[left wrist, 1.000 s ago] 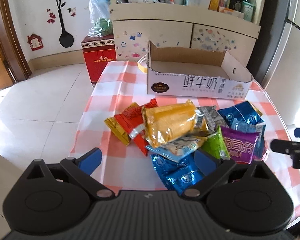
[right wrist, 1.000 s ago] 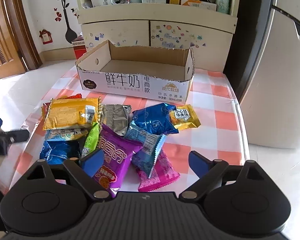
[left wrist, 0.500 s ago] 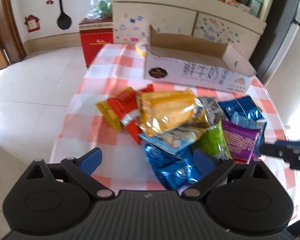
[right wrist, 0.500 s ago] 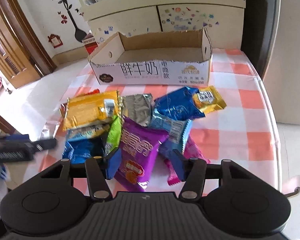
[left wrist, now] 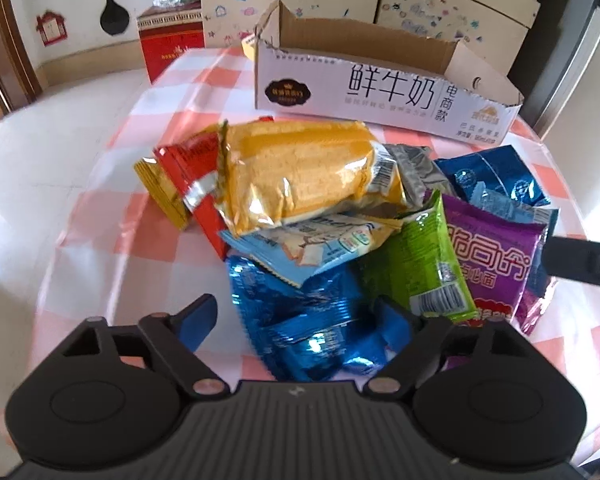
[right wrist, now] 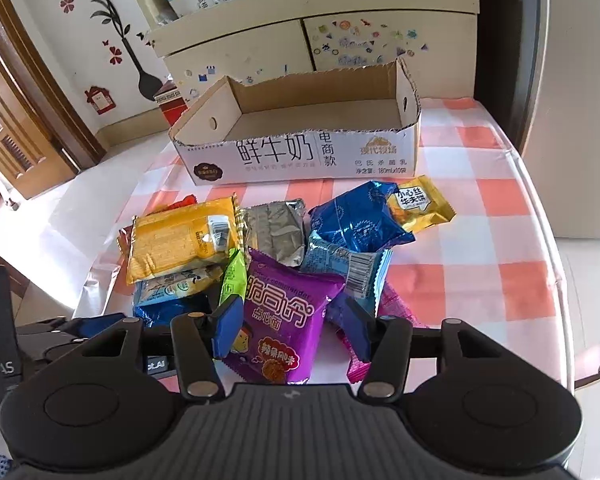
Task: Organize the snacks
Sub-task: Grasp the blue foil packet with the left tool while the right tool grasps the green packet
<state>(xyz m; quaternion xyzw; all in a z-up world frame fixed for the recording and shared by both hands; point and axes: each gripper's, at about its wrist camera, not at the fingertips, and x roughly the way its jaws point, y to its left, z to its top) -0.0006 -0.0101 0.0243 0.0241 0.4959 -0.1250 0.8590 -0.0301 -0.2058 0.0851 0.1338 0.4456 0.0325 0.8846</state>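
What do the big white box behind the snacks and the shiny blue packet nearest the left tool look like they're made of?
White printed box: corrugated cardboard, likely; brown matte inside, ragged torn rim. Shiny blue packet: metallised foil or plastic film, judging by its crinkles and bright glints.

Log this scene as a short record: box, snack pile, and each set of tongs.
box: cardboard box, open-topped, nothing seen inside, behind the pile
pile: snack packets heaped on the checked tablecloth, none boxed yet
left tongs: open, just been closing, astride the blue packet
right tongs: just closed on the purple packet
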